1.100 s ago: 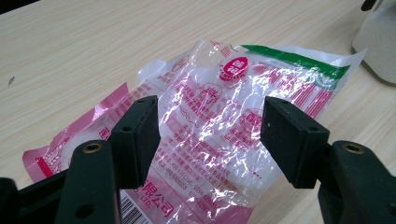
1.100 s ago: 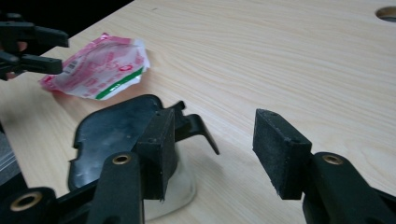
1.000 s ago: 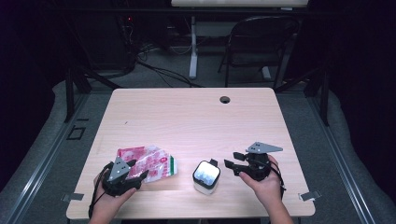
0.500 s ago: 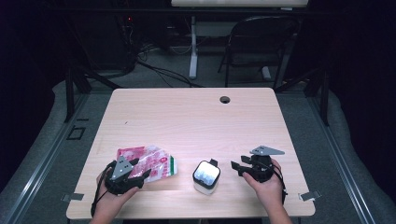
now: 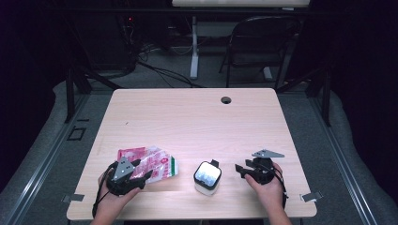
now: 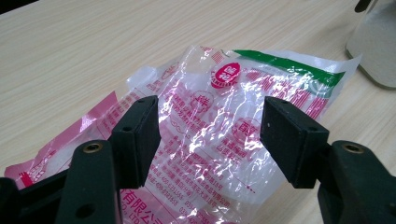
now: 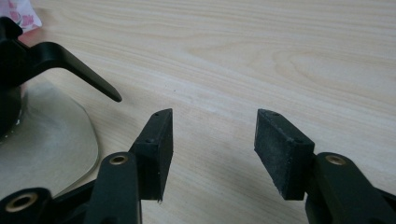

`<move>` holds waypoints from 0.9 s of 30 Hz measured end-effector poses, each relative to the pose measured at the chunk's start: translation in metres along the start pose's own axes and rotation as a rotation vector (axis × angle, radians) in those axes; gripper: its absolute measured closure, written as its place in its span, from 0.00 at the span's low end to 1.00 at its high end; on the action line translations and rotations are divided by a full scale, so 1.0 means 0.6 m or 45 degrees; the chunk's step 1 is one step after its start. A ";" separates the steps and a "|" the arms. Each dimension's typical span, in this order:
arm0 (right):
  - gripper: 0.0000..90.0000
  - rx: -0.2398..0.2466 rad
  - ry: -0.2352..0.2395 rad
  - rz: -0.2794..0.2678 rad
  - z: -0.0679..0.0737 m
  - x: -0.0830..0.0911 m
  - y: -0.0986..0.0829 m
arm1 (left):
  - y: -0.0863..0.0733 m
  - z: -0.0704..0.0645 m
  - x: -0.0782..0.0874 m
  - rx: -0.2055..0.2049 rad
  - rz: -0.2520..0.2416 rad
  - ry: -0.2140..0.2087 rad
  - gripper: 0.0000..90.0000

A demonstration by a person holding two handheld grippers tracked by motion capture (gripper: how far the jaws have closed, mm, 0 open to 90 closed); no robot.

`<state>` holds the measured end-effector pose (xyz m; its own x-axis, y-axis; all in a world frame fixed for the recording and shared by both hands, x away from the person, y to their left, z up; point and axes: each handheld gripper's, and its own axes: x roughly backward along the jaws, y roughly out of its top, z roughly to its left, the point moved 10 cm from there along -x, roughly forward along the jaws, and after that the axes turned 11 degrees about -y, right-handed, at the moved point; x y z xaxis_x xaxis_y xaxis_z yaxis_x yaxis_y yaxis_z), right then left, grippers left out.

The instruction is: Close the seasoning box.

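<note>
Black grippers, brass screws, grey three-cornered plates.

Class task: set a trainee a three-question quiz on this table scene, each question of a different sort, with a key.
1. True or false: the left gripper has its jaws shut on the bag.
2. Which thing stands between the two grippers in the high view? A) a bowl B) the white container C) a book
3. Fill in: the right gripper has its jaws open over bare ____.

Key
1. False: the jaws stand open, with the bag beneath and between them.
2. B
3. table
</note>
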<state>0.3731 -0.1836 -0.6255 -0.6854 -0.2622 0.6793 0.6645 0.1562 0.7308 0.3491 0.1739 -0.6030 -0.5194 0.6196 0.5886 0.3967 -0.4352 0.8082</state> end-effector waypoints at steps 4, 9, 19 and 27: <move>0.52 0.014 -0.001 0.014 0.005 -0.006 -0.005 | -0.002 0.000 -0.003 -0.002 0.008 0.000 0.42; 0.52 0.010 0.004 0.027 0.005 -0.009 -0.007 | -0.004 0.000 -0.004 0.001 0.013 -0.001 0.42; 0.49 0.017 -0.005 0.033 0.005 -0.012 -0.011 | -0.006 -0.001 -0.006 0.002 0.017 0.001 0.42; 0.49 0.013 -0.013 0.024 0.000 -0.013 -0.009 | -0.006 0.000 -0.006 0.006 0.015 -0.006 0.42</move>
<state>0.3746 -0.1822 -0.6349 -0.6759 -0.2491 0.6936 0.6742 0.1711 0.7184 0.3498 0.1732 -0.6079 -0.5111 0.6174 0.5980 0.4064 -0.4395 0.8011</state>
